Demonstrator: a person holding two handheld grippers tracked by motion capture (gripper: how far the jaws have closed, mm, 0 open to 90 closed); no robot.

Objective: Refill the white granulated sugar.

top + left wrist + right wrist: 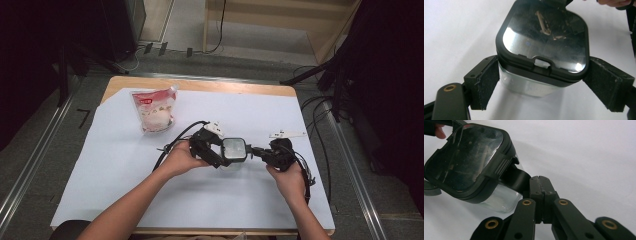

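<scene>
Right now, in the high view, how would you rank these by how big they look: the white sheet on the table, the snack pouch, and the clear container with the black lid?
1. White sheet, by far the largest.
2. Pouch.
3. Container, smallest, though both tools partly cover its sides, so the gap to the pouch is unsure.

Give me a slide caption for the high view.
Left gripper clamps a clear black-lidded container; right gripper pinches its lid tab.
</scene>
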